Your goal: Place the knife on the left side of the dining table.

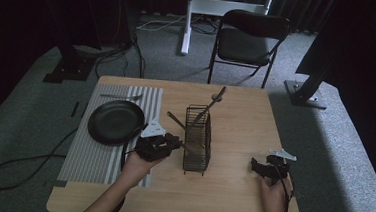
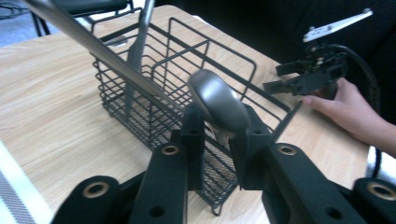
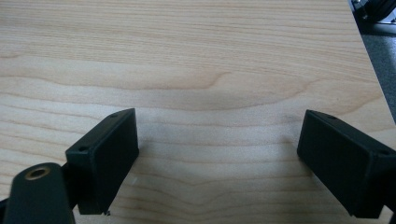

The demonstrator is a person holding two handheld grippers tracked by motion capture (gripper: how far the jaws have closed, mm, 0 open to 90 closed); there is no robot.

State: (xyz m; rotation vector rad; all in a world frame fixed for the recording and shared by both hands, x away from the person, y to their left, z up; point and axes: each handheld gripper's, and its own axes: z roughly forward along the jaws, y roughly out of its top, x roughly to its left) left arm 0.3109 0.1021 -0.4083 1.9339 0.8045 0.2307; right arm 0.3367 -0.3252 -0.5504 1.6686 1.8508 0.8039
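L gripper [image 2: 215,135] clamps a spoon [image 2: 218,103] by its bowl, handle toward 11 o'clock over the wire caddy [image 1: 197,141], prob. to drop it in; R gripper [image 1: 263,167] idle, jaws apart on tabletop [image 3: 196,56].

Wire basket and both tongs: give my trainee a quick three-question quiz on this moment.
1. True or false: the left tongs are shut on a spoon beside the wire basket.
2. The right tongs are: A) open over bare table; B) shut on a fork; C) inside the basket.
3. Fill in: the black plate rests on a striped ____.

Key: 1 true; 2 A; 3 placemat.
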